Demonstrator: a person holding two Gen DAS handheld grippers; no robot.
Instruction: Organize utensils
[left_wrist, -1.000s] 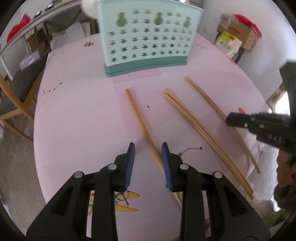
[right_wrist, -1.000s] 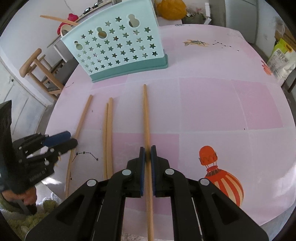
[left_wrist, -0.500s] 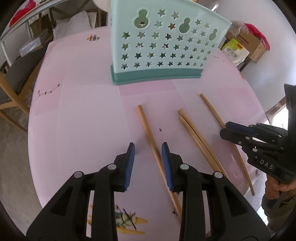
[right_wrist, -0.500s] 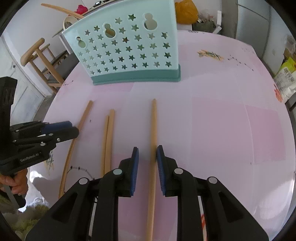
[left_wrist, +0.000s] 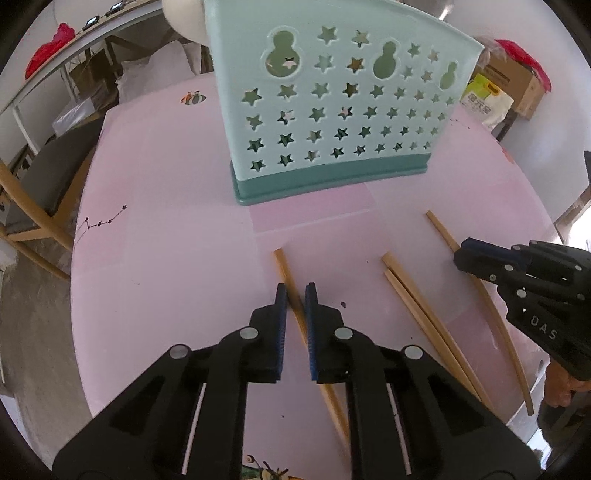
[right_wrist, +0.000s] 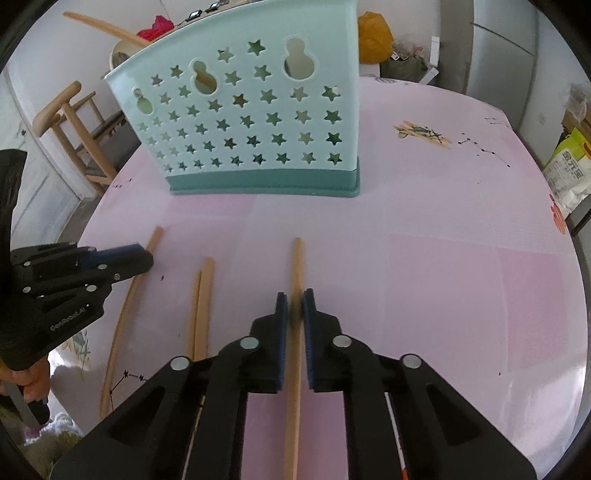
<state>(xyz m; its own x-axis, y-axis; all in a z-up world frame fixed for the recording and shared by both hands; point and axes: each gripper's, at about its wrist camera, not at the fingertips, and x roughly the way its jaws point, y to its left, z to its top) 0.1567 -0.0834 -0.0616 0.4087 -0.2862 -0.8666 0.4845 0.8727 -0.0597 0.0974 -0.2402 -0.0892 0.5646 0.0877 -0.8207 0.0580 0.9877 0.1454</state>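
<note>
Several wooden chopsticks lie on the pink table in front of a mint star-cut utensil holder (left_wrist: 332, 122) (right_wrist: 240, 122). My left gripper (left_wrist: 295, 291) is closing its jaws on the leftmost chopstick (left_wrist: 283, 267), and the pads pinch it near its far end. My right gripper (right_wrist: 294, 295) is closing its jaws on the rightmost chopstick (right_wrist: 297, 258), which runs straight between the pads. Two more chopsticks (left_wrist: 413, 302) (right_wrist: 205, 295) lie side by side between the two grippers. Each wrist view also shows the other gripper: the right gripper (left_wrist: 460, 254) and the left gripper (right_wrist: 147, 258).
The round table (left_wrist: 166, 240) carries a pink cloth with small prints. Wooden chairs (right_wrist: 70, 122) stand off its left side. Bags and a cardboard box (left_wrist: 517, 85) sit on the floor beyond the far edge. A person's hand (right_wrist: 33, 384) holds the left gripper's handle.
Both grippers have slid forward along their chopsticks toward the holder. The left jaws have narrowed onto their stick. The right jaws opened briefly and have closed again.
</note>
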